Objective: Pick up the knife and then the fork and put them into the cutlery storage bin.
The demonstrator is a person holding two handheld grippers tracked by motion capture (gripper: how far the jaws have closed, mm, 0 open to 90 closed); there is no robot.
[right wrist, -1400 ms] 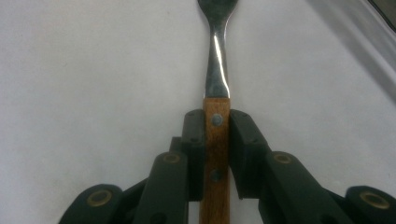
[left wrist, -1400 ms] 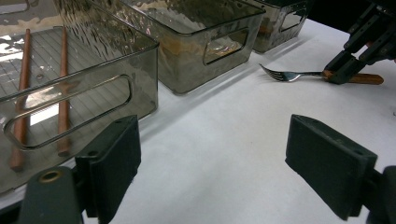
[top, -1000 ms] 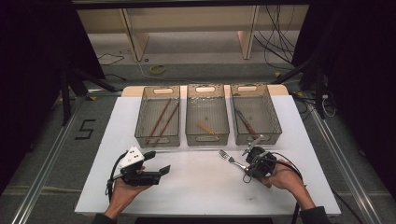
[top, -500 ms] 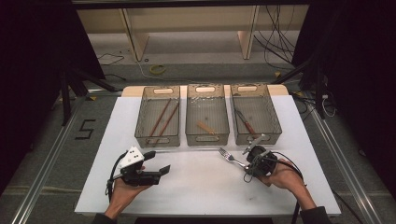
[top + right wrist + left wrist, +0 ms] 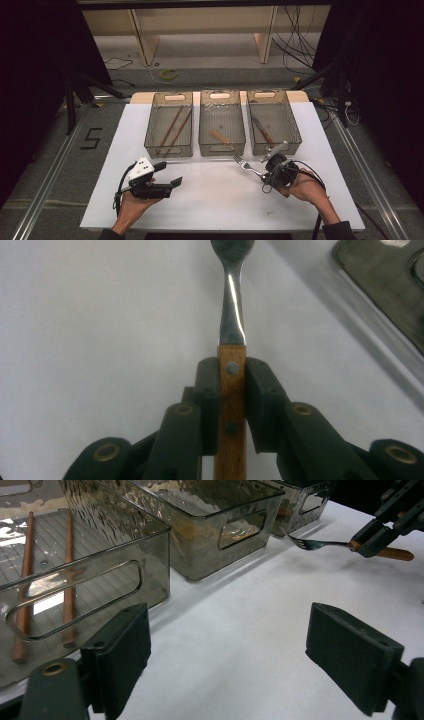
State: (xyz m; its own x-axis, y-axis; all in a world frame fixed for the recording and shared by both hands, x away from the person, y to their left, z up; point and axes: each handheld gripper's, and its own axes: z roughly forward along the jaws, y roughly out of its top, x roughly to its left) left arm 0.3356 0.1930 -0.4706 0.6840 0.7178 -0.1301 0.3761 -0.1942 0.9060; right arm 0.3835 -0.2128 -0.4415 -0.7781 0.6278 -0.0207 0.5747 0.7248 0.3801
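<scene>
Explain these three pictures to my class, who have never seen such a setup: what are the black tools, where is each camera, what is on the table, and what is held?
A person holds a hand tool with two black jaws in each hand. One camera looks down from above; one rides on each tool. On the white table stand three clear bins: chopsticks lie in the left one. The right gripper clamps a fork by its wooden handle. The left gripper is open, holding nothing.
</scene>
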